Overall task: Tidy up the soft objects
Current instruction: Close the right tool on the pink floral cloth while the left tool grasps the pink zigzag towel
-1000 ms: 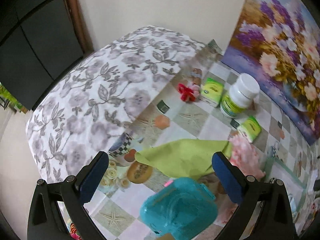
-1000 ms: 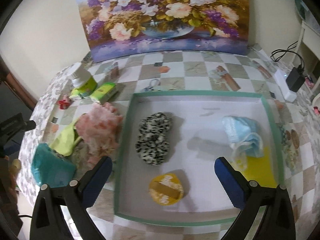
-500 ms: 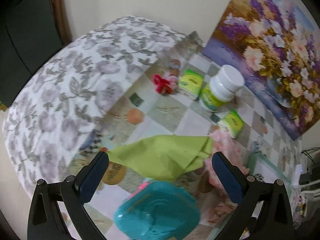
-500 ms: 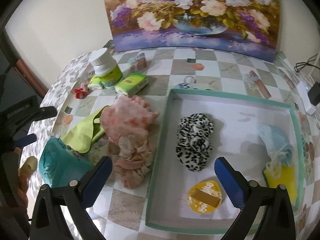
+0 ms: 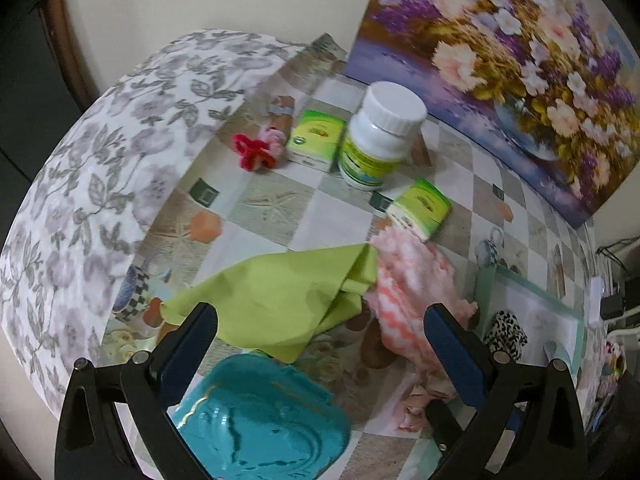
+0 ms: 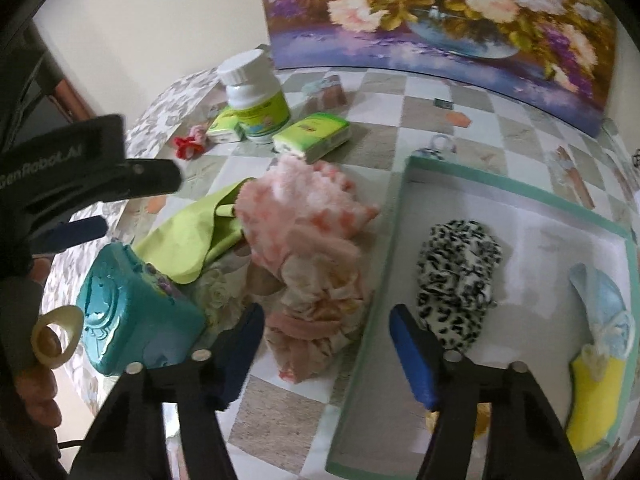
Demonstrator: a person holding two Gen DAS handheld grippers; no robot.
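A pink fluffy cloth (image 6: 304, 216) lies crumpled on the checked tablecloth just left of the green-rimmed tray (image 6: 374, 300). My right gripper (image 6: 326, 314) hovers over the cloth's near end and the tray's left wall. Its jaws are closing, and the pads press on nothing. A lime green cloth (image 5: 280, 292) lies partly under the pink cloth (image 5: 408, 276). Above the green cloth's near edge, my left gripper (image 5: 320, 316) stands open and empty. In the tray lie a leopard-print scrunchie (image 6: 460, 268), a blue mask (image 6: 604, 304) and a yellow cloth (image 6: 596, 396).
A teal box (image 5: 260, 412) sits close under the left gripper. Farther back stand a white bottle (image 5: 380, 140), two green tissue packs (image 5: 316, 140) (image 5: 420, 208) and a red hair tie (image 5: 256, 152). A flower painting (image 5: 500, 60) leans on the wall. The table edge drops off at left.
The right gripper moved left from over the tray's middle to the pink cloth at its left wall, and its jaws narrowed. The left gripper rolled and drifted closer over the green cloth.
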